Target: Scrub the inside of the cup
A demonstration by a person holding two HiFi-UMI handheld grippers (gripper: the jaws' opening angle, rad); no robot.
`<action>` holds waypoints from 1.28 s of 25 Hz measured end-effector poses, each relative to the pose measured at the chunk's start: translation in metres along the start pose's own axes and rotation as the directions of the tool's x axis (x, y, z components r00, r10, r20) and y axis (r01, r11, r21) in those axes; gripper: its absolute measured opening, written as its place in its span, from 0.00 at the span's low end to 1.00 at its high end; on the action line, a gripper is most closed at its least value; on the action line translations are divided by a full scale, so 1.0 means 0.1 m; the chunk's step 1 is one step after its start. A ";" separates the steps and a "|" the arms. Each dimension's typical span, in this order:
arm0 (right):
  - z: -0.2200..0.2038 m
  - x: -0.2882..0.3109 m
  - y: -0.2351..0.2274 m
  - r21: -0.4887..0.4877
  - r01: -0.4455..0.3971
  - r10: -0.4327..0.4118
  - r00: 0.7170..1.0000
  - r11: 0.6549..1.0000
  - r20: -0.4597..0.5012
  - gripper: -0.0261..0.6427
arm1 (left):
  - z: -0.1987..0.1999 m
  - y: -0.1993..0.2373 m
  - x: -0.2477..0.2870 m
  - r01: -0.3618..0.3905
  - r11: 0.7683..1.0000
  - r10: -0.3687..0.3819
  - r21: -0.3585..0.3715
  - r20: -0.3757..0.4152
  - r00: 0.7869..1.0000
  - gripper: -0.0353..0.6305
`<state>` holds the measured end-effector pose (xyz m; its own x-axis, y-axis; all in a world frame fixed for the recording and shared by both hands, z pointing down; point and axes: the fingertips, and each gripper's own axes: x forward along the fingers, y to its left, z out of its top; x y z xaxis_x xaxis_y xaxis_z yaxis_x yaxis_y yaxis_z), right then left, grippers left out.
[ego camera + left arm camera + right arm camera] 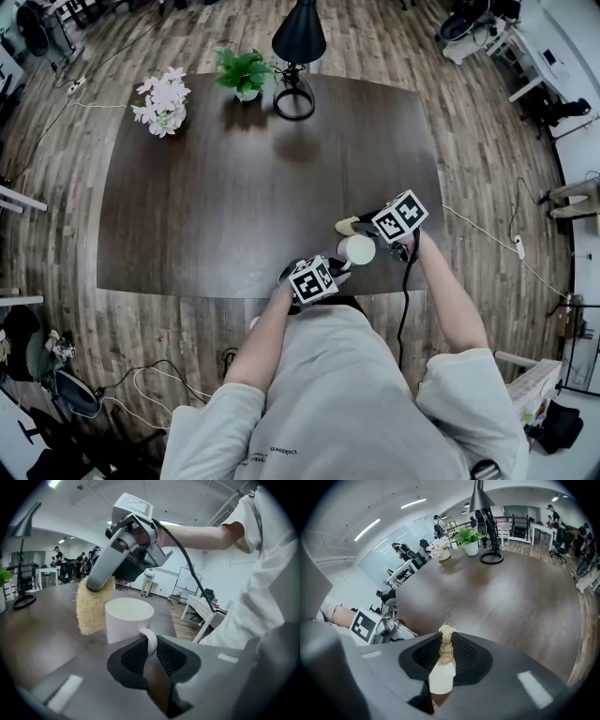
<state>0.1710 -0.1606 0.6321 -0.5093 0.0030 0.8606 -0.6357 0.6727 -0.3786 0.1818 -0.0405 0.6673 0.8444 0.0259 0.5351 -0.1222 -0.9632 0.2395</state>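
- Cup [129, 620]: white, upright, near the front edge of the dark table [234, 187], between the two grippers.
- Left gripper [151, 654]: jaws pressed onto the cup's handle.
- Right gripper [446, 651]: jaws pinching a straw-coloured scrubber [93, 604].
- Scrubber: hangs outside the cup, just beside its wall.
- Far edge: lamp [297, 58], plant [244, 73], flowers [161, 101].

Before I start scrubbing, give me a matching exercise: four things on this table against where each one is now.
Things:
1. cup
2. scrubber
3. lamp
4. pink flowers

Places:
A. clamped in the right gripper, outside the cup
B. far left corner of the table
C. handle clamped in the left gripper
D. far edge, beside the green plant

Pairs: 1-C, 2-A, 3-D, 4-B
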 end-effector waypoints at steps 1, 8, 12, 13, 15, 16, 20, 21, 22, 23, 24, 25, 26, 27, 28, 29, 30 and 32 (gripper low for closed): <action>0.01 0.01 0.01 -0.002 0.002 -0.002 1.000 1.000 -0.010 0.17 | 0.00 0.08 -0.04 -0.037 0.999 0.037 -0.014 0.005 0.999 0.14; -0.08 0.09 0.16 -0.032 -0.036 0.032 0.992 0.999 -0.121 0.17 | -0.06 0.61 -0.27 -0.309 0.946 0.311 -0.093 0.003 0.950 0.15; -0.10 0.23 0.22 -0.039 -0.021 0.015 0.986 0.999 -0.166 0.17 | -0.07 0.64 -0.27 -0.336 0.939 0.336 -0.077 -0.002 0.942 0.14; -0.09 0.26 0.24 -0.037 -0.021 0.014 0.984 0.999 -0.175 0.17 | -0.07 0.65 -0.27 -0.341 0.937 0.342 -0.072 -0.005 0.940 0.14; -0.09 0.32 0.28 -0.030 -0.022 0.016 0.981 0.999 -0.192 0.17 | -0.07 0.66 -0.27 -0.353 0.934 0.353 -0.064 -0.011 0.936 0.14; -0.10 0.34 0.29 -0.026 -0.020 0.015 0.980 0.999 -0.198 0.17 | -0.07 0.67 -0.27 -0.357 0.932 0.357 -0.061 -0.014 0.934 0.13; -0.12 0.43 0.27 -0.016 -0.019 0.016 0.978 1.000 -0.210 0.17 | -0.09 0.68 -0.27 -0.361 0.930 0.361 -0.067 -0.015 0.933 0.13; -0.12 0.44 0.26 -0.012 -0.024 0.021 0.978 1.000 -0.209 0.17 | -0.09 0.68 -0.27 -0.361 0.930 0.361 -0.066 -0.014 0.932 0.13; -0.12 0.44 0.25 -0.008 -0.029 0.026 0.977 1.000 -0.209 0.17 | -0.09 0.68 -0.27 -0.362 0.930 0.362 -0.066 -0.013 0.932 0.13; -0.13 0.43 0.24 -0.005 -0.032 0.030 0.977 0.999 -0.210 0.17 | -0.09 0.68 -0.27 -0.363 0.930 0.363 -0.066 -0.012 0.932 0.13; -0.13 0.42 0.23 -0.003 -0.033 0.031 0.977 0.999 -0.210 0.17 | -0.09 0.67 -0.27 -0.363 0.929 0.363 -0.066 -0.013 0.932 0.13; -0.14 0.41 0.20 -0.001 -0.030 0.029 0.977 1.000 -0.211 0.17 | -0.09 0.67 -0.27 -0.364 0.929 0.364 -0.065 -0.014 0.931 0.13; -0.15 0.40 0.17 0.000 -0.024 0.024 0.977 1.000 -0.211 0.17 | -0.09 0.67 -0.27 -0.365 0.929 0.365 -0.064 -0.014 0.931 0.13; -0.16 0.38 0.14 0.002 -0.017 0.017 0.977 1.000 -0.212 0.17 | -0.08 0.68 -0.27 -0.368 0.928 0.368 -0.063 -0.014 0.930 0.12; -0.17 0.37 0.11 0.004 -0.011 0.012 0.977 1.000 -0.213 0.17 | -0.09 0.69 -0.28 -0.372 0.926 0.372 -0.064 -0.014 0.928 0.12; -0.19 0.35 0.09 0.007 -0.007 0.008 0.977 1.000 -0.215 0.17 | -0.09 0.70 -0.28 -0.377 0.924 0.377 -0.065 -0.014 0.926 0.12; -0.22 0.34 0.07 0.008 -0.002 0.003 0.976 1.000 -0.218 0.17 | -0.10 0.71 -0.29 -0.385 0.921 0.384 -0.068 -0.014 0.923 0.12; -0.27 0.30 0.05 0.009 0.004 -0.002 0.976 1.000 -0.220 0.17 | -0.11 0.73 -0.31 -0.403 0.912 0.403 -0.080 -0.015 0.915 0.11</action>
<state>0.1684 -0.1373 0.6655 -0.3681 0.1644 0.9151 -0.6429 0.6660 -0.3783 0.1406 -0.1089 0.6771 0.7158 -0.3606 0.5980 -0.4932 -0.8673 0.0674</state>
